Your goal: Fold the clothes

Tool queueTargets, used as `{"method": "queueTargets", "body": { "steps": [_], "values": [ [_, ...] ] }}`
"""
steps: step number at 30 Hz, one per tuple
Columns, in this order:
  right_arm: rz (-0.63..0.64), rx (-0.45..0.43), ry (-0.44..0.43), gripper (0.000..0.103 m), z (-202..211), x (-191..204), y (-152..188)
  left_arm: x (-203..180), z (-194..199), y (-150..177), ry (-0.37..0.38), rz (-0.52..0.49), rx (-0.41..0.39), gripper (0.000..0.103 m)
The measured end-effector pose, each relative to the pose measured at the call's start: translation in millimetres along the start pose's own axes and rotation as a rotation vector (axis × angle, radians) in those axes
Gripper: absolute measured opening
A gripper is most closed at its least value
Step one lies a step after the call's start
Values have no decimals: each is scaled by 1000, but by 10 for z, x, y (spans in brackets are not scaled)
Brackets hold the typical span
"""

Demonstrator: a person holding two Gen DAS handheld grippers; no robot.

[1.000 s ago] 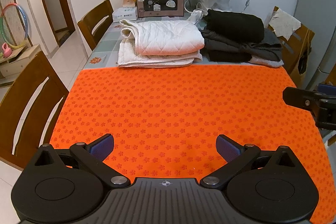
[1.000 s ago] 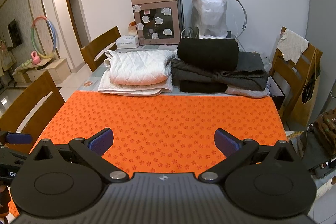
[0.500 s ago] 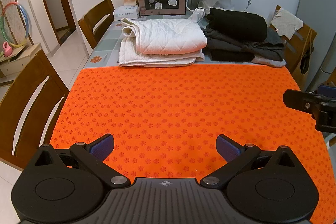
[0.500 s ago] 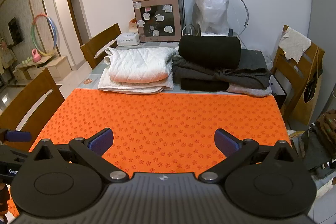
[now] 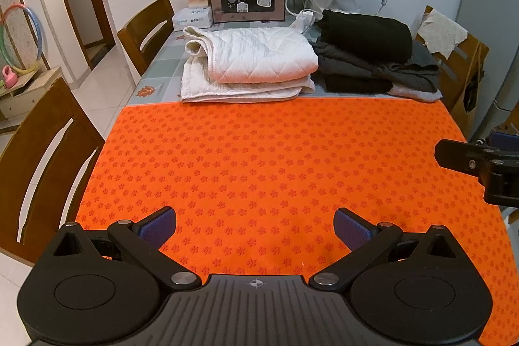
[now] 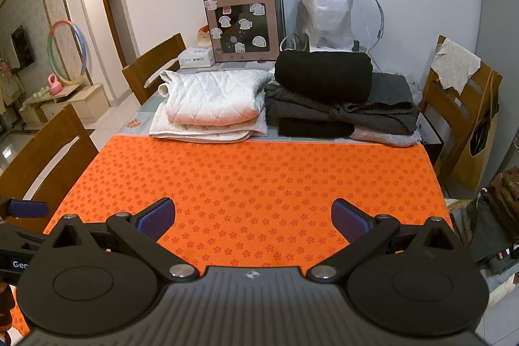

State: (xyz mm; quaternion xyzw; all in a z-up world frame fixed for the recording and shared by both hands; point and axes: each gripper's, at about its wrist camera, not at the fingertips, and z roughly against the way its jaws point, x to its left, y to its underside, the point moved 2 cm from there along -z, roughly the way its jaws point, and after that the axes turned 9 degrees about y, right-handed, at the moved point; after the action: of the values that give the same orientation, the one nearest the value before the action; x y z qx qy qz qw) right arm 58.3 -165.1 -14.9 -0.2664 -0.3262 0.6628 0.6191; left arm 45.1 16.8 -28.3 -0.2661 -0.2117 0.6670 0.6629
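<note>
A folded white quilted garment [image 5: 249, 67] [image 6: 211, 102] lies at the far side of the table, behind the orange paw-print mat [image 5: 259, 158] [image 6: 253, 177]. A stack of folded black and grey clothes [image 5: 373, 57] [image 6: 334, 99] lies to its right. My left gripper [image 5: 254, 227] is open and empty over the mat's near edge. My right gripper [image 6: 253, 218] is open and empty over the mat's near edge; part of it shows at the right edge of the left wrist view [image 5: 480, 164].
A pink water dispenser [image 6: 243, 18], a tissue box [image 6: 196, 57] and a plastic-wrapped appliance [image 6: 331, 12] stand at the table's back. Wooden chairs stand to the left [image 5: 42, 158] [image 5: 147, 31] and right [image 6: 460, 112]. More dark clothes hang at the right [image 6: 493, 216].
Both grippers have tilted or drawn back slightly, so the piles sit a little lower in view. Both stay open and empty; nothing on the table has moved.
</note>
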Motion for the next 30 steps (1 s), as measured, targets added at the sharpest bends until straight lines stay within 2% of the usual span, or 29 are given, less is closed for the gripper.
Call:
{"method": "queueTargets", "body": {
  "steps": [20, 30],
  "values": [
    [-6, 61, 4, 103, -263, -7, 8, 77, -221, 2, -27, 52, 49, 103],
    [7, 145, -8, 103, -721, 69, 10, 296, -601, -66, -52, 112, 99, 103]
  ]
}}
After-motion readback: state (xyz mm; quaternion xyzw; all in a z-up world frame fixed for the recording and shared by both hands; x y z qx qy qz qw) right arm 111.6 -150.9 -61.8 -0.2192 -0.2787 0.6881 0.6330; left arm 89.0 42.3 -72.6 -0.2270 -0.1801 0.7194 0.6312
